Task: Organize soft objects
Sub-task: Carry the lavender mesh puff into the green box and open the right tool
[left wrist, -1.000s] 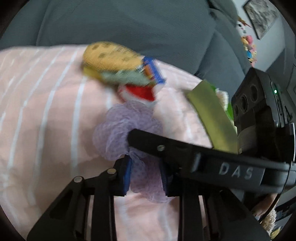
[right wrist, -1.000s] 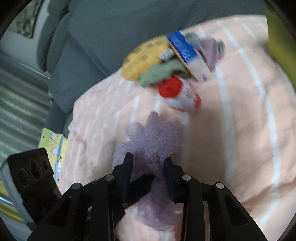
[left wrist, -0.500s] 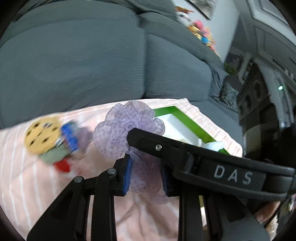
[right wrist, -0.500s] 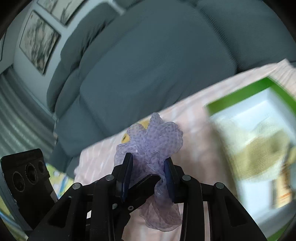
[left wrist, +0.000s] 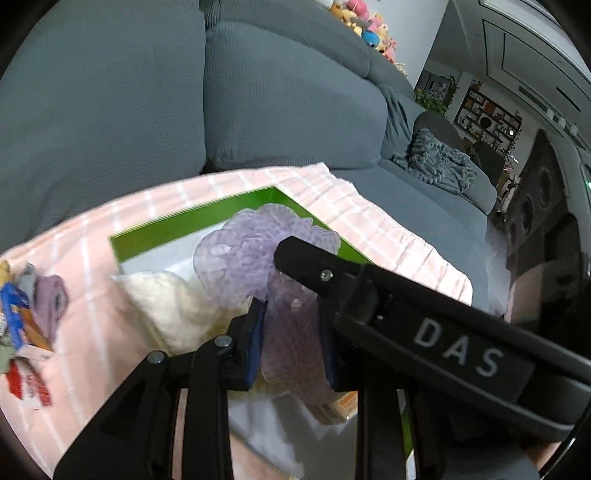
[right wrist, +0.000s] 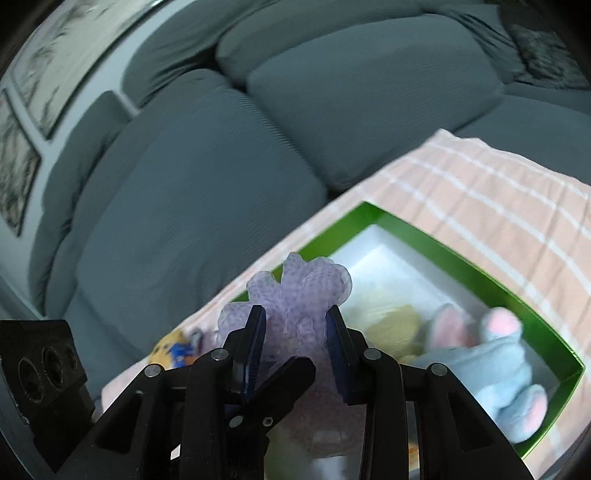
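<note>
Lilac mesh scrunchie (left wrist: 258, 254) being pinched by both claws at once. Left gripper (left wrist: 291, 343) clamping its blue pads (left wrist: 255, 343) on the lower gathered part of the fabric, ruffles fanning out toward 11 o'clock. Right gripper (right wrist: 295, 343) likewise squeezing the same scrunchie (right wrist: 295, 291) between its pads, frills rising toward 12 o'clock. Right gripper's black finger crossing the left wrist view from 4 o'clock, its tip lying against the fabric; left gripper's finger tip poking in from 6 o'clock in the right wrist view, just below the fabric.

Hanging above a green-rimmed box (left wrist: 192, 221) with white inside, not resting on anything. Box sitting on a pink blanket with white stripes (left wrist: 388, 236), spread over a grey sofa (left wrist: 110, 92). Box rim (right wrist: 436, 240) showing at 3 o'clock in the right wrist view.

Already lying in the box: a cream fluffy item (left wrist: 166, 306) at 9 o'clock of the scrunchie, and in the right wrist view a pale yellow soft item (right wrist: 384, 321) beside a light blue plush with pink ears (right wrist: 495, 354) at 4 o'clock.

Sitting outside the box at 9 o'clock in the left wrist view: a blurred heap of small soft things (left wrist: 29, 321), blue, lilac, red and white among them. Same heap (right wrist: 177, 347) peeking out at 9 o'clock of the right gripper, partly hidden.

Far off at 1 o'clock: a row of bright plush toys (left wrist: 365, 26) on the sofa back.
</note>
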Motion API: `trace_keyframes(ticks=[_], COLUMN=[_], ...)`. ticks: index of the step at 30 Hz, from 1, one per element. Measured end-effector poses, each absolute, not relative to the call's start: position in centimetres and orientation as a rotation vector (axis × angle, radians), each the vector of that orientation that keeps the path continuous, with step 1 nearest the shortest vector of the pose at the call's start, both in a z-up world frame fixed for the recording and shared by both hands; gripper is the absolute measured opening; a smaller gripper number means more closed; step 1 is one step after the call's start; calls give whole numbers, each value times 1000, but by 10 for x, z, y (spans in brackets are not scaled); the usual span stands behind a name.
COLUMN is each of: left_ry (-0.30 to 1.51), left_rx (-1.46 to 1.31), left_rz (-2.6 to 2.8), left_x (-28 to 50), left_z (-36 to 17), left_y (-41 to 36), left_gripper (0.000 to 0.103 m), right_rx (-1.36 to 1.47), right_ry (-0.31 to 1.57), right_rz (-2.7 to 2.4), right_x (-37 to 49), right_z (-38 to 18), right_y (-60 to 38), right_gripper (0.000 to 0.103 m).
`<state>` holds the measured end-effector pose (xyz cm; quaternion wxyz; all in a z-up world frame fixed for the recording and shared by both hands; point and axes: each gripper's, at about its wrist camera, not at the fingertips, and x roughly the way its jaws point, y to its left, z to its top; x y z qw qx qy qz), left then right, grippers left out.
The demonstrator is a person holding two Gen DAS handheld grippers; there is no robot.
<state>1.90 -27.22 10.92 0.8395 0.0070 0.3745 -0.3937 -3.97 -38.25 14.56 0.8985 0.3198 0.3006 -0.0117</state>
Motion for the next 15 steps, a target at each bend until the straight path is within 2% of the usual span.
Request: trace_keyframes(ticks=[7,15], left_ry=[897,898], left_rx=[-63,-49], left_rz=[-843,-803], left_x=[29,22], left_z=[90,94], left_y=[-287,-287], left_gripper=[23,27], right_rx=[615,606], right_ry=[633,630], right_rz=[-146,-182], right_x=[-34,-37], right_z=[134,133], right_y=[-392,-396], right_gripper=[36,35])
